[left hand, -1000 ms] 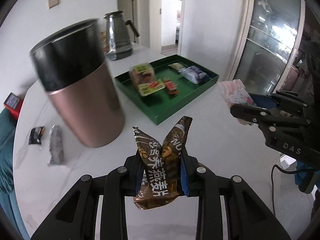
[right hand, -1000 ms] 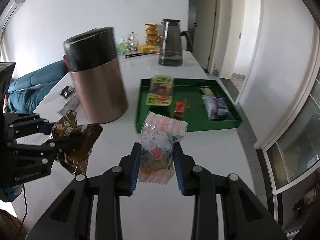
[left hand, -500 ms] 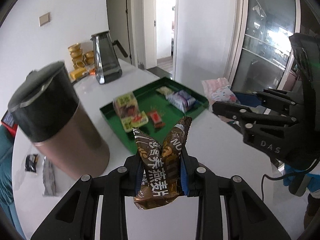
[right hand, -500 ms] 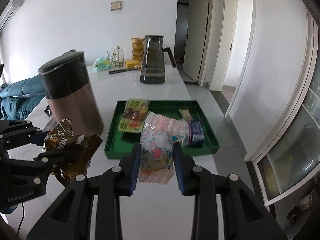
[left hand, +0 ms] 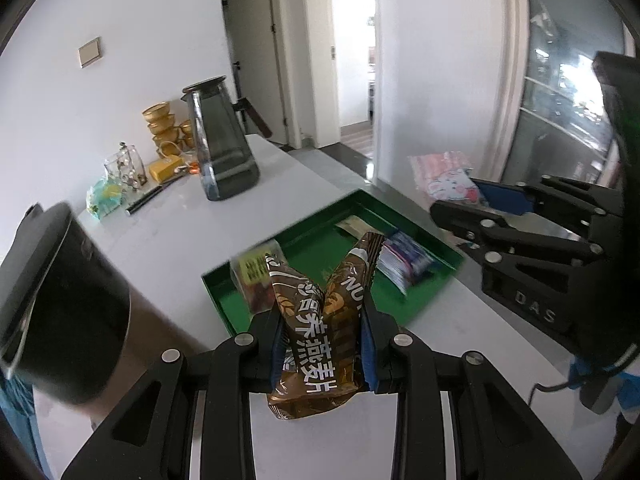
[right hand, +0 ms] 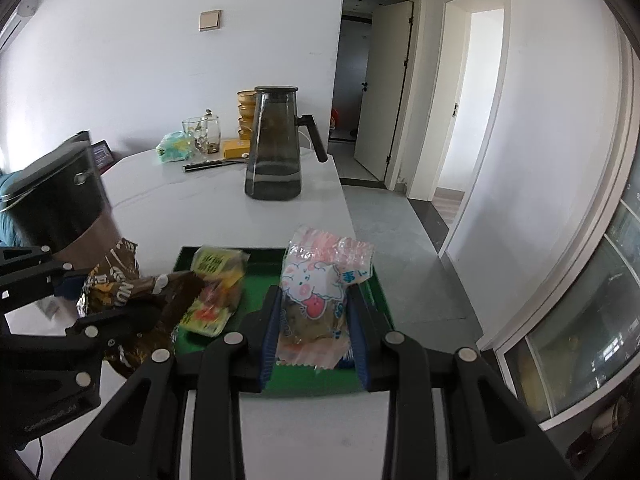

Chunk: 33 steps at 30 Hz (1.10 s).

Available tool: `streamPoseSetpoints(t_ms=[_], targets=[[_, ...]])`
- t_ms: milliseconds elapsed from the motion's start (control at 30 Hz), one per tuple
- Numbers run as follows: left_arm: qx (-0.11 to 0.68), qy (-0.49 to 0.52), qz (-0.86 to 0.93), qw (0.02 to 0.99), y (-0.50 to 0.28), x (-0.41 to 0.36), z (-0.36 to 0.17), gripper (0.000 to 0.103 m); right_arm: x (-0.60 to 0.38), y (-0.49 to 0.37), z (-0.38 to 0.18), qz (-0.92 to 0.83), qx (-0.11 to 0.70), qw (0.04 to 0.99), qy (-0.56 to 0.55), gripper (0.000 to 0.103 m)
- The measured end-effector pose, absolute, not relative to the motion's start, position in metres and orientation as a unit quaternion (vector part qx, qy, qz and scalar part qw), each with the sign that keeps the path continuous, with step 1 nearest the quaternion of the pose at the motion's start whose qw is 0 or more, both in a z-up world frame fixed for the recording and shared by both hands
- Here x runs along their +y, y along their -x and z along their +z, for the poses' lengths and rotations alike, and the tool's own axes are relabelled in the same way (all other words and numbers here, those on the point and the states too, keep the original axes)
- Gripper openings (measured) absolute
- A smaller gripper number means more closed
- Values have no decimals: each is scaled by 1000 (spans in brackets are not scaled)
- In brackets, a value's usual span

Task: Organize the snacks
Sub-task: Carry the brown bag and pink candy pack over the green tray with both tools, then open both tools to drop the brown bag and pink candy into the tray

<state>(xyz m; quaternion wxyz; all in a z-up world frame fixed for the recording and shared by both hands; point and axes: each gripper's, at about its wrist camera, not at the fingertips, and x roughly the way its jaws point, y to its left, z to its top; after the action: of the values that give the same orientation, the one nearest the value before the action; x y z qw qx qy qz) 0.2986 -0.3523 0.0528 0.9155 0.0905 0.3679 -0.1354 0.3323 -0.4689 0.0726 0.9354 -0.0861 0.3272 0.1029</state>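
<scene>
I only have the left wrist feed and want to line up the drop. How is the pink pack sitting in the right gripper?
Observer: Upright, pinched at both sides. The right gripper is shut on the pink pack, whose top sticks out above the pads.
Operator: Is it over the tray?
Observer: In the right wrist view it hangs in front of the green tray, towards its right half.
Operator: What does my brown pack look like from there?
Observer: Crumpled. The brown pack sticks out from the left gripper at the tray's left edge, beside a yellow pack lying in the tray.
</scene>
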Motion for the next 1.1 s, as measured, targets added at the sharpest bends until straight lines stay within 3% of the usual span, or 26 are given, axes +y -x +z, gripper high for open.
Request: streamPoseSetpoints(t_ms=[633,1067,1100], targets=[[438,-83,-53,893,-366,-341,-46,27,-455,-402,-37,168,412,892,85,50],[425,-97,-48,899,-359,-350,-55,28,-452,-405,-65,185,434,879,70,55],[426,-96,-49,898,-359,-350,-55,29,-453,-405,-65,182,434,879,70,60]])
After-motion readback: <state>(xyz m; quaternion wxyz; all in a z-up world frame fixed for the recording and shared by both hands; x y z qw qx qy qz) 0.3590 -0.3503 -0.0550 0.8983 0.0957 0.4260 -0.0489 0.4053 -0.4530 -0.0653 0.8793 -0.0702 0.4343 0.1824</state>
